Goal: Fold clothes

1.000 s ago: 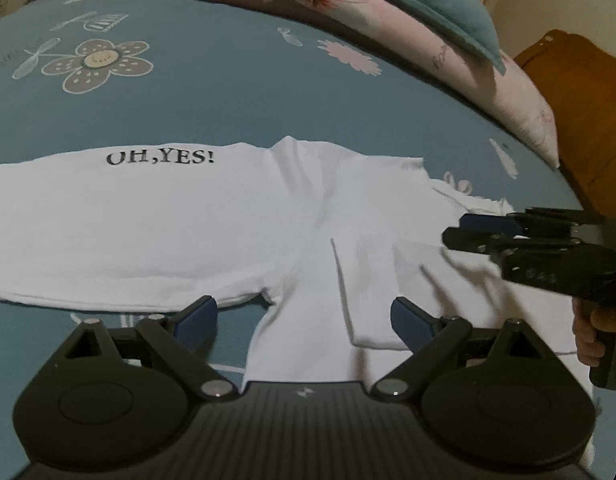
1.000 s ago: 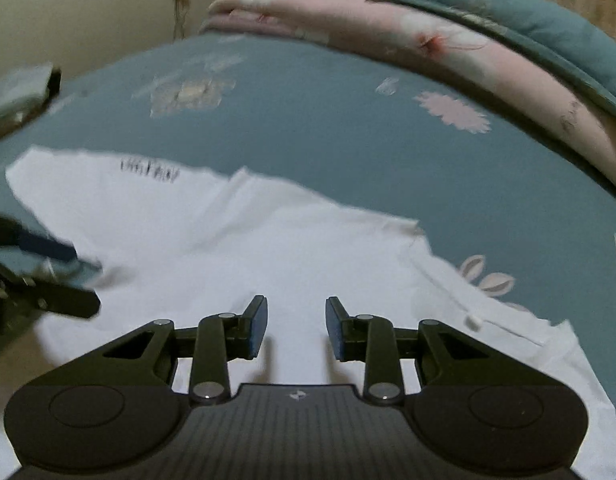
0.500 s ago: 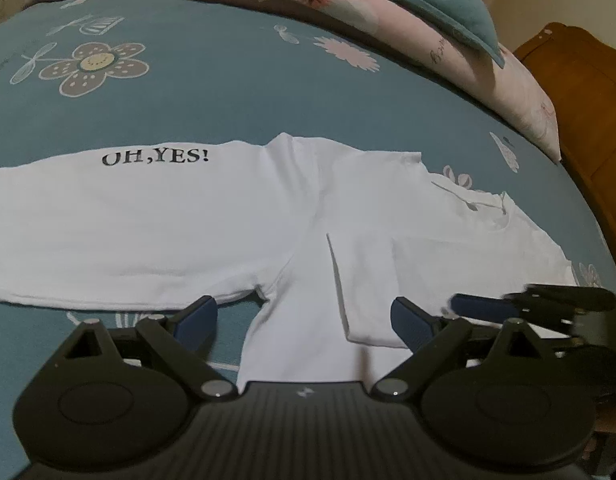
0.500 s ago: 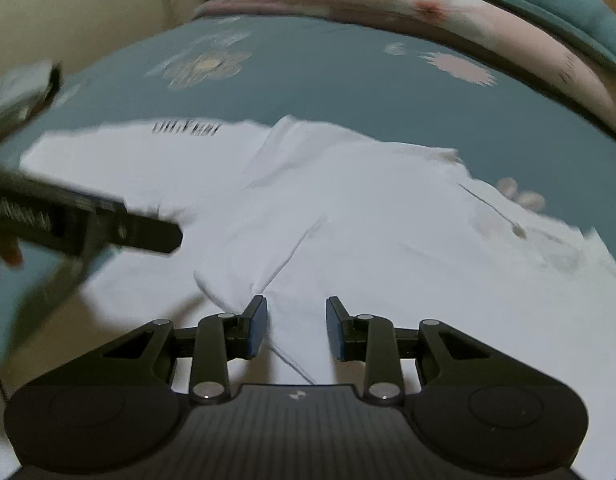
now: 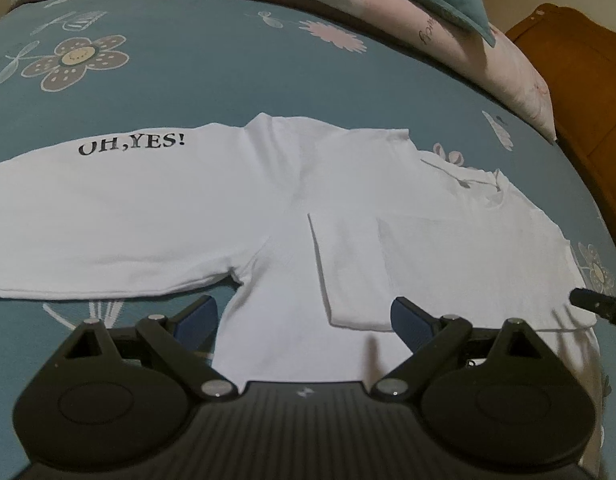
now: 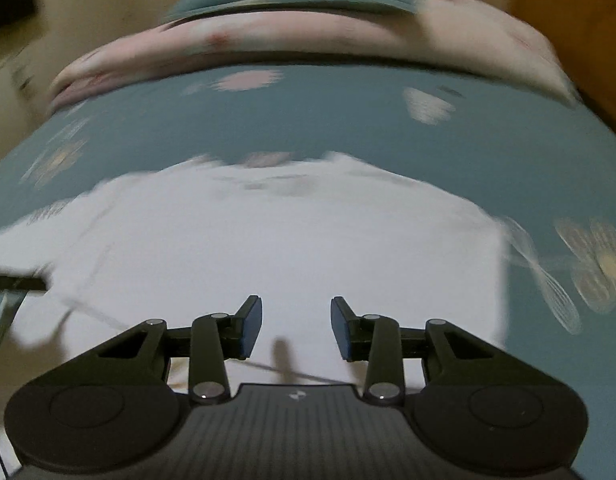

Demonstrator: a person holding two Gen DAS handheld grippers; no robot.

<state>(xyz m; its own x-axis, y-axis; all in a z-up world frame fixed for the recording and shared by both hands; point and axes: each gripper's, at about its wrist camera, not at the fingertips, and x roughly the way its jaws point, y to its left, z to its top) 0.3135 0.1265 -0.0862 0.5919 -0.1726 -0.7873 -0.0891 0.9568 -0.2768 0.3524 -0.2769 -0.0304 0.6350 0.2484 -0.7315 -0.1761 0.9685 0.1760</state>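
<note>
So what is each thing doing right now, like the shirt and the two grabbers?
White T-shirt: spread flat on the bed, one sleeve folded in over the body.
Left gripper: open, holding nothing, above the shirt's near edge.
Right gripper: jaws opening, nothing between them, over the shirt.
Bedsheet: smooth under the shirt.
Quilt: folded at the bed's far edge.

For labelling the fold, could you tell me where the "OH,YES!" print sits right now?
In the left wrist view the print lies on the left sleeve of the white shirt, near its far edge, below the brown flower on the teal bedsheet.
</note>
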